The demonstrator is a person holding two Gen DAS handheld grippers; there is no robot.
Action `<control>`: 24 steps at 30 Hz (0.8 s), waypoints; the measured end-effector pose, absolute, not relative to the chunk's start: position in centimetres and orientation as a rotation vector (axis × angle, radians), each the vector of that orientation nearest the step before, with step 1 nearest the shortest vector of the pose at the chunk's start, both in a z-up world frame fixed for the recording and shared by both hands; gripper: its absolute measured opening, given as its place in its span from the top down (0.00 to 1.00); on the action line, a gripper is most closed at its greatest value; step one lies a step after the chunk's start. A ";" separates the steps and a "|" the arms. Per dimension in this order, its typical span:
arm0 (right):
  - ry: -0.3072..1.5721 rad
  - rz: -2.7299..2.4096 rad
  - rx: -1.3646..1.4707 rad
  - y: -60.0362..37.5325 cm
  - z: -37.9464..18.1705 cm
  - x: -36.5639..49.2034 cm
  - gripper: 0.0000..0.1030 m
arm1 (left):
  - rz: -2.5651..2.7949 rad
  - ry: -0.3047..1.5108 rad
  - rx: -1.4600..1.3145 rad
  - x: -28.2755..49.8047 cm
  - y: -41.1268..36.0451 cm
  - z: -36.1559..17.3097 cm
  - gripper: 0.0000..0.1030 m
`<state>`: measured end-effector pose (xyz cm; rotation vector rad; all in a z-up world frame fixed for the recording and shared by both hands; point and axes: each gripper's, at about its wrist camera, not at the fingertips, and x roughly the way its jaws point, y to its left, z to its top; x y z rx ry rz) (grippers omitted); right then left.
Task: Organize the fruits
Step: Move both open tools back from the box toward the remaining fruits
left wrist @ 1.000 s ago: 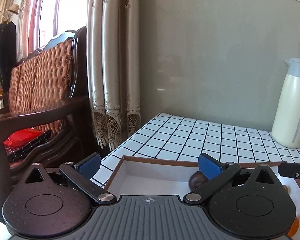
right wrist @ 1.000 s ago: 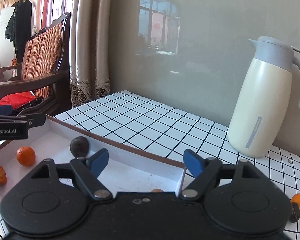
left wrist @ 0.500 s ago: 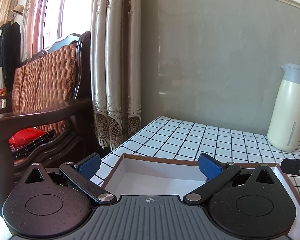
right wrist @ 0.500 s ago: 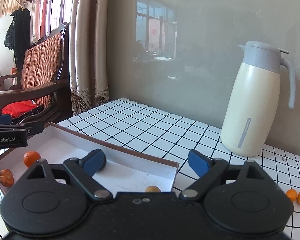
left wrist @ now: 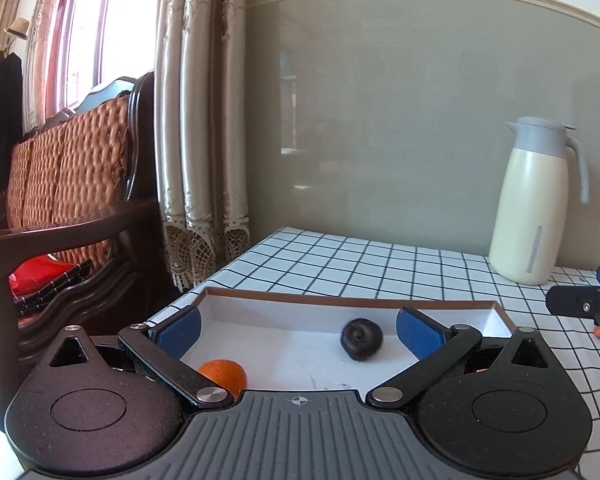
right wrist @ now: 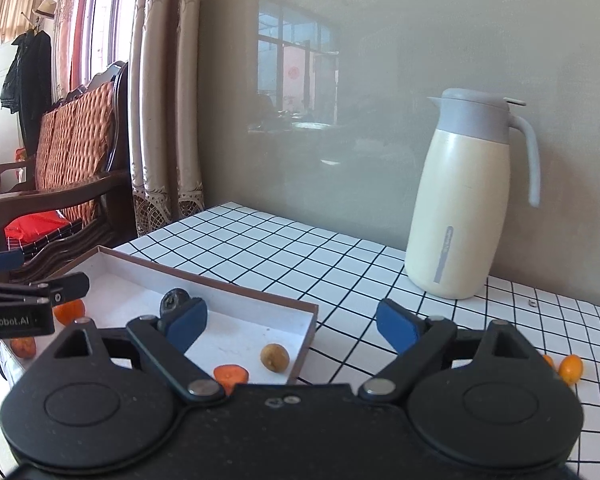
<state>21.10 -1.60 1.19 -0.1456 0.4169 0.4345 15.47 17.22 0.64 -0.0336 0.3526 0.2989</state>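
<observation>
A shallow white box with a brown rim [left wrist: 340, 303] lies on the checked table; it also shows in the right wrist view [right wrist: 236, 286]. In it are a dark round fruit [left wrist: 361, 339] [right wrist: 172, 300], an orange fruit [left wrist: 224, 374] [right wrist: 69, 311], a small tan fruit [right wrist: 275, 357] and an orange piece [right wrist: 230, 375]. Another orange fruit [right wrist: 24, 346] lies at the box's left end. My left gripper [left wrist: 298, 330] is open and empty above the box. My right gripper [right wrist: 292, 326] is open and empty over the box's right end. Small orange fruits [right wrist: 571, 369] lie on the table to the right.
A cream thermos jug with a grey lid [right wrist: 464, 196] [left wrist: 534, 204] stands at the back right by the wall. A wooden sofa [left wrist: 72, 184] and curtains [left wrist: 196, 128] are left of the table.
Both grippers have pulled back and up from the box, so more of its inside shows. The jug looks further away. Both stay open.
</observation>
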 end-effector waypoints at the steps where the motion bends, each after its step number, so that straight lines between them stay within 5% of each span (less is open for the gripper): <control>1: 0.416 0.432 -0.145 -1.8 1.2 20.9 0.17 | 0.292 0.349 -0.029 15.3 16.7 0.7 0.00; 24: 0.417 0.234 -0.131 -13.0 0.7 19.2 0.17 | 0.070 0.335 0.048 17.2 4.6 1.0 0.00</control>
